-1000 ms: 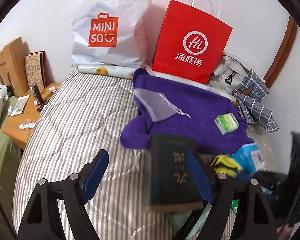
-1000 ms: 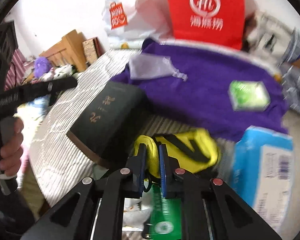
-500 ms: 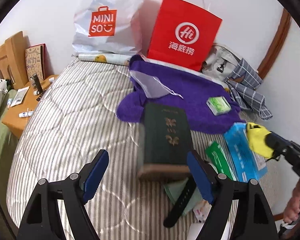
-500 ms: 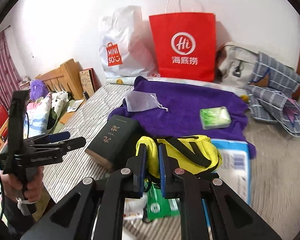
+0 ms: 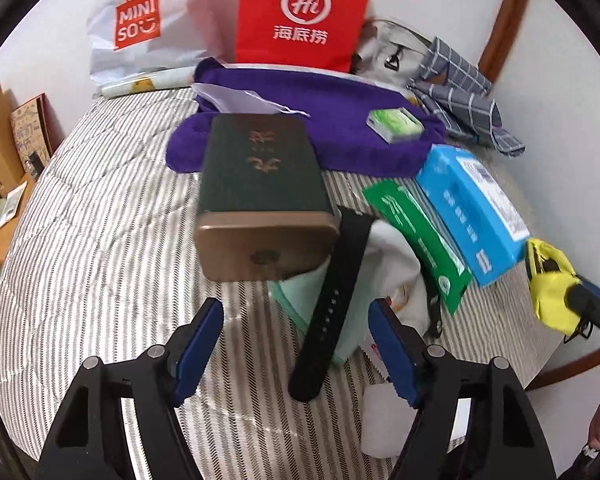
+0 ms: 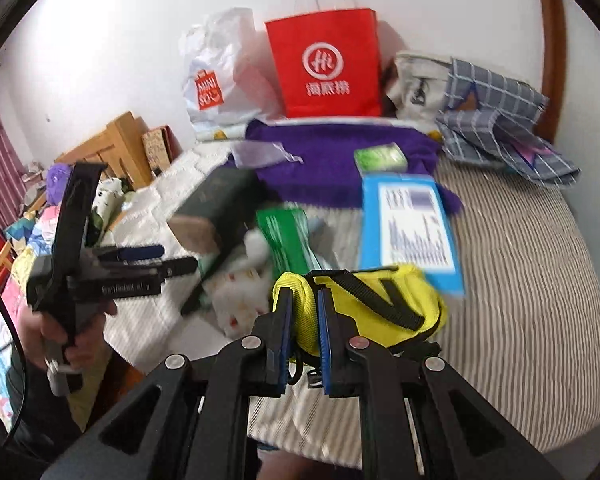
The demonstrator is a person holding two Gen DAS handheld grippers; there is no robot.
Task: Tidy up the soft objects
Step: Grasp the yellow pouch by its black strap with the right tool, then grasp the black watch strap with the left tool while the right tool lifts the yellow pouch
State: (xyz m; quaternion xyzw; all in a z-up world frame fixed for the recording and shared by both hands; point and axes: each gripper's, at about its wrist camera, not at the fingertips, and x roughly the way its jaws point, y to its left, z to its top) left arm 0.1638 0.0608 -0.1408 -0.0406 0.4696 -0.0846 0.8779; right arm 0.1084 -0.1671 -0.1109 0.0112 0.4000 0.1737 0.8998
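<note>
My right gripper (image 6: 304,308) is shut on a yellow fabric pouch (image 6: 372,304) with black straps and holds it above the bed's near edge; the pouch also shows at the right of the left wrist view (image 5: 552,292). My left gripper (image 5: 296,332) is open and empty, hovering over a black strap (image 5: 332,300) and a pale mint and white cloth (image 5: 384,256), just in front of a dark green box (image 5: 260,184). A purple towel (image 5: 332,100) lies further back with a small green packet (image 5: 396,124) on it.
A green packet (image 5: 416,232) and a blue box (image 5: 468,204) lie right of the dark box. A red paper bag (image 5: 300,12), a white Miniso bag (image 5: 140,28) and a checked cloth (image 5: 460,88) stand by the wall. A wooden bedside table (image 5: 4,216) is at the left.
My right gripper has pulled back and up from the bed with the yellow pouch. My left gripper has dropped lower and closer to the dark box and black strap, still open.
</note>
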